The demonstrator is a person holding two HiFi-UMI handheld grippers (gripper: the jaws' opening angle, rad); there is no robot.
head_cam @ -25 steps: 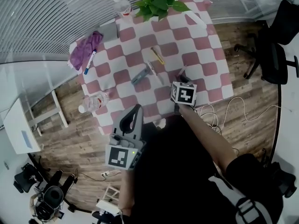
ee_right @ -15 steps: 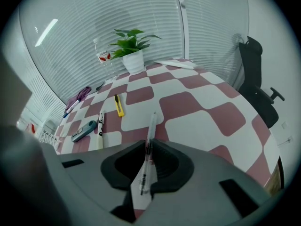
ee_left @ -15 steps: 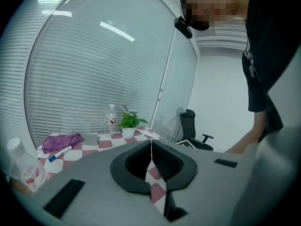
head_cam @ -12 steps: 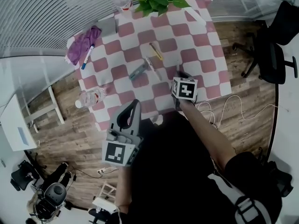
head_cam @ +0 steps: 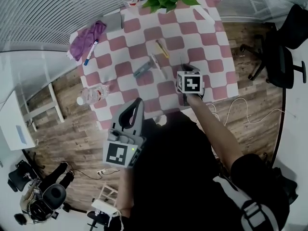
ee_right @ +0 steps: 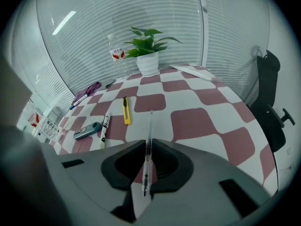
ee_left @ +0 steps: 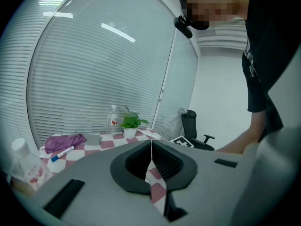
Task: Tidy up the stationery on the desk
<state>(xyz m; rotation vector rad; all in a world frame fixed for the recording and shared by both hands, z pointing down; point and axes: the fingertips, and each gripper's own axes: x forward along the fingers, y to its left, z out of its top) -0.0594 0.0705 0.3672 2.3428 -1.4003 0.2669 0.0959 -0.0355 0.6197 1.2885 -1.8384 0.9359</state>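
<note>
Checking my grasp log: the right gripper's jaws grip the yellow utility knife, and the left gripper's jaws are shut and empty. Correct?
No. The right gripper, whose jaws have just been closing, grips a clear pen; the yellow utility knife lies on the tablecloth, as the right gripper view shows. The left gripper is shut and empty, as stated.

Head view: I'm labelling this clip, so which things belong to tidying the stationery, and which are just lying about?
Job: clear pen, yellow utility knife, white marker, grey-blue oblong item, blue-capped marker.
Lying about: purple cloth, potted plant, water bottle by the plant, water bottle at the table's edge.
</note>
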